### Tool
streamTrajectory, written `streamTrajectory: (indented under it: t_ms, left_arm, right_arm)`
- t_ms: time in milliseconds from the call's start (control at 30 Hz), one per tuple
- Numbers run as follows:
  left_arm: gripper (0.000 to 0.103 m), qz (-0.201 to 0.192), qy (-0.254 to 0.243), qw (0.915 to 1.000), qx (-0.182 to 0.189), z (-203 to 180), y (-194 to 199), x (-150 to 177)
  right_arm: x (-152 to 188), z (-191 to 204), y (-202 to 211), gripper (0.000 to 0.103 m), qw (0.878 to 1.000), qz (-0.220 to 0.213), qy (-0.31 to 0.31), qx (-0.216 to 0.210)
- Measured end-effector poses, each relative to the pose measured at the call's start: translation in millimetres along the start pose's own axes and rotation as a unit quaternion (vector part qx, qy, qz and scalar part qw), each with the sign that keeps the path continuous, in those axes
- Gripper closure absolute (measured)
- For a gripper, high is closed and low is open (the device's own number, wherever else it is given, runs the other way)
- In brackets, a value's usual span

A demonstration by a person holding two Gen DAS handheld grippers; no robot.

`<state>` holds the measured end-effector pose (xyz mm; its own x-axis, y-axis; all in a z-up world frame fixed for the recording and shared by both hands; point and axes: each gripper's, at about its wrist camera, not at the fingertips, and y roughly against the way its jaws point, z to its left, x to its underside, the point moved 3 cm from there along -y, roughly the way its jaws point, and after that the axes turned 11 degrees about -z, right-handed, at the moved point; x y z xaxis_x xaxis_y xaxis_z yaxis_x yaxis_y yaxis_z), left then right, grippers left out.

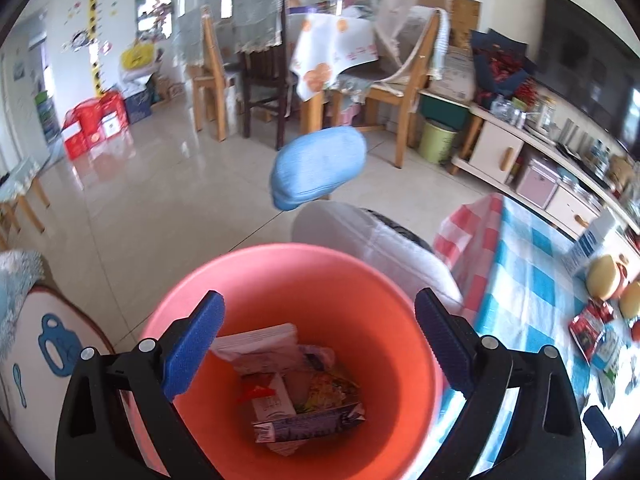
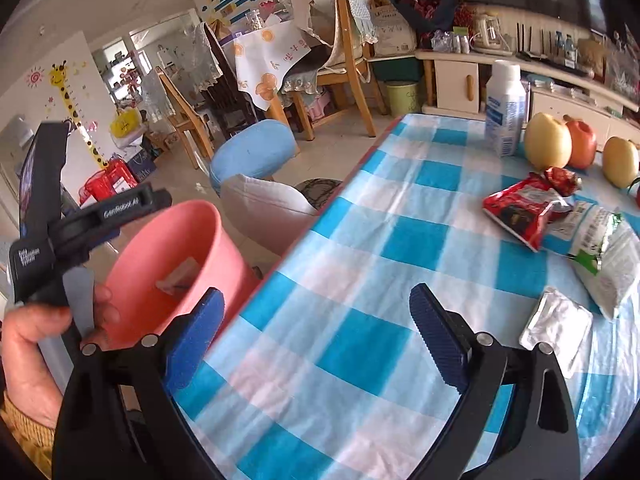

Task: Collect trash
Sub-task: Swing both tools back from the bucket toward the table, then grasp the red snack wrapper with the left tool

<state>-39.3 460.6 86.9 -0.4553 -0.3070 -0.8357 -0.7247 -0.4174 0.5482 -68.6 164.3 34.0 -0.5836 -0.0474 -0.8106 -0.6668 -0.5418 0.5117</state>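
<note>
Beside the counter's left edge stands a pink bin (image 1: 296, 320), and the left tongs (image 1: 316, 344) hang directly over its mouth, jaws spread wide with nothing between them. Several pieces of trash lie at the bottom of the bin: a carton (image 1: 266, 400), a flattened box (image 1: 312, 424) and crumpled wrappers. In the right wrist view the person's left hand (image 2: 36, 352) grips the handle of that tool, just beside the bin's rim.

Further right, the right tongs (image 2: 318, 336) hover above the blue-and-white checked counter (image 2: 360, 216), likewise spread and empty. Near right of them lies a small silver packet (image 2: 558, 330). Beyond it, towards the far right, rest a white and green bag (image 2: 608, 256) and a red wrapper (image 2: 524, 208), touching or overlapping. Farther off stand a white bottle (image 2: 505, 108) and three pieces of fruit (image 2: 548, 146), which I judge not to be trash.

Assessment: the task is partway done; one load sits in the bin and both tools are free, so the step in hand is the reach for the next piece. The next move calls for the right tongs to travel right to the silver packet, the nearest item, come down with one finger on either side of it, and close. The packet lies flat against the cloth, so a low approach appears necessary.
</note>
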Motion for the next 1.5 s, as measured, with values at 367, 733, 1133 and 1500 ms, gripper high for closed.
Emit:
streamTrajectory:
  t_ms: [367, 733, 1133, 1500]
  left_arm:
    - [0.008, -0.038, -0.028, 0.9984, 0.032, -51, 24, 2]
    - [0.008, -0.064, -0.079, 0.9919, 0.075, -105, 47, 11]
    - [0.008, -0.095, -0.164, 0.9779, 0.089, -158, 67, 29]
    - [0.008, -0.093, -0.194, 0.9718, 0.096, -187, 67, 39]
  right_arm:
    - [1, -30, 46, 0.009, 0.999, -0.023, 0.02, 0.028]
    - [8, -58, 83, 0.008, 0.996, -0.04, 0.059, 0.056]
    - [25, -111, 110, 0.008, 0.994, -0.059, 0.044, 0.076]
    - [24, -149, 115, 0.008, 0.994, -0.046, 0.05, 0.09]
